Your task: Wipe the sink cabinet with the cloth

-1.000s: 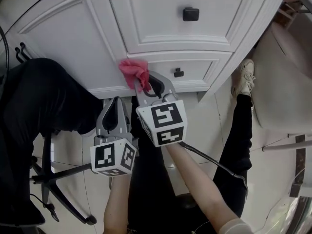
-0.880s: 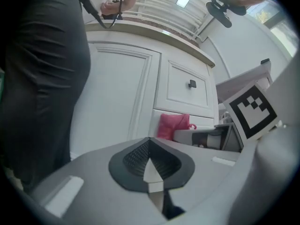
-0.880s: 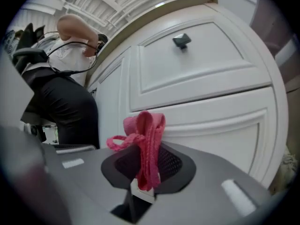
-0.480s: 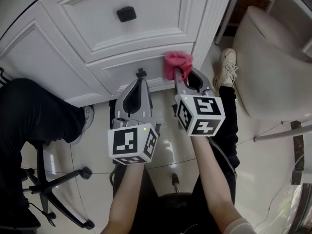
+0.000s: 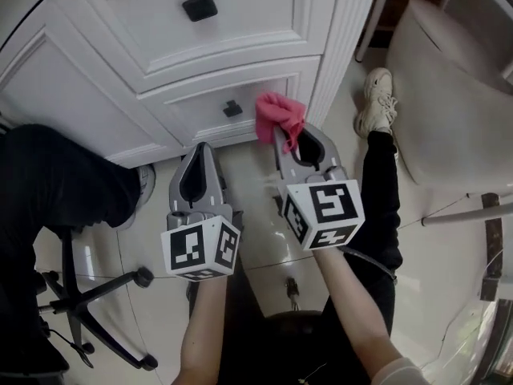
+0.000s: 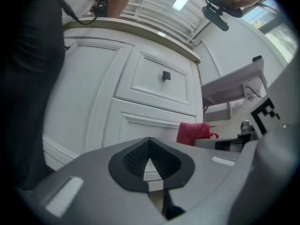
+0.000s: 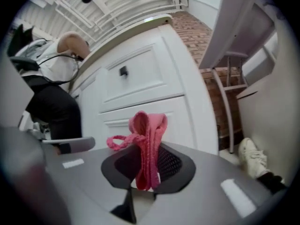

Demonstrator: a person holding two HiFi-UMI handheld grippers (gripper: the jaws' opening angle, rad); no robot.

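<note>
The white sink cabinet has panelled drawers with dark square knobs. My right gripper is shut on a pink cloth, whose bunched end lies against the lower drawer front near the cabinet's right corner post. In the right gripper view the pink cloth stands folded between the jaws. My left gripper is shut with nothing in it, held low in front of the cabinet's base, left of the cloth. The left gripper view shows the cloth off to the right.
A person in dark clothes stands at the left by an office chair base. A white shoe and a dark trouser leg lie on the tiled floor at the right. A pale curved fixture fills the far right.
The right gripper carried the cloth rightward along the lower drawer front to the corner post, then back slightly left. The left gripper stayed shut below the cabinet.
</note>
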